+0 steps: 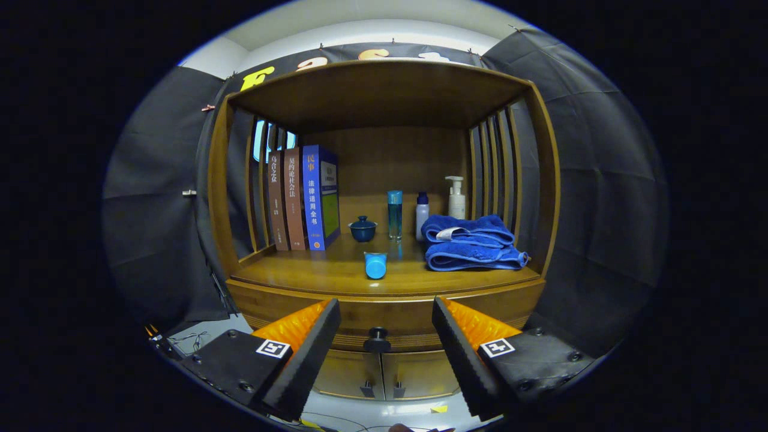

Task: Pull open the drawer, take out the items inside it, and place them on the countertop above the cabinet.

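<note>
Level and facing the wooden cabinet (384, 180), the tongs (384, 345) hang released, ribbed fingers spread either side of the dark round drawer knob (377, 339), touching nothing. Beyond them, the drawer (384, 321) looks closed, probably. Above, on the glossy table (336, 273), a blue cylinder (375, 265) lies beside a folded plush towel (471, 243).

I see staged home corner inside recording booth, not real room. Wooden cabinet (384, 180) with slatted sides stands against black cloth wall (600, 180); white ceiling above. On countertop (336, 273): three books (303, 198) upright, small lidded cup (363, 229), toiletry bottles (423, 215), pump dispenser (456, 197), folded blue towel (471, 243), blue container (376, 264) lying on side. Household things, like living room or bathroom shelf. Loose cables (192, 341) on floor show studio setup.
</note>
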### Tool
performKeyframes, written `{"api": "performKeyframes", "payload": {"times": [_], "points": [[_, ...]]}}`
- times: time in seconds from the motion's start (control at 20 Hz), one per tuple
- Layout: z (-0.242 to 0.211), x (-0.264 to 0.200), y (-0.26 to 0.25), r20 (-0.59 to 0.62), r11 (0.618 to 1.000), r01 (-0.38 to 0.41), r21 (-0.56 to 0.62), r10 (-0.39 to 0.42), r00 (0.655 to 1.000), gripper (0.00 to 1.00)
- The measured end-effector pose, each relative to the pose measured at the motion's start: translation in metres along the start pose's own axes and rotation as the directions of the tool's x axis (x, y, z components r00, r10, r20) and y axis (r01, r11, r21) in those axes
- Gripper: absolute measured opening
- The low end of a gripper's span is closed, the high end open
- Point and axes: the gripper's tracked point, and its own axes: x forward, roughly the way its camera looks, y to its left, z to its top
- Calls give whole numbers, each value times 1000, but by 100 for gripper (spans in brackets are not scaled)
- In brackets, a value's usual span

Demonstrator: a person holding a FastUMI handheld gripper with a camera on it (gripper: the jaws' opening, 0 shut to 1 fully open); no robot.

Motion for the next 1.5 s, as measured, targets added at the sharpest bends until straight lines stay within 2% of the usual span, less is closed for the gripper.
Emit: {"api": "performKeyframes", "payload": {"times": [0.4,0.85,1.15,1.5], "points": [[74,-59,-9,55,998,3,56,-6,998,99],[156,-107,-6,99,999,-22,31,19,995,100],[192,-125,-4,145,999,-31,45,24,989,100],[203,-138,-6,177,998,-31,55,21,984,100]]}}
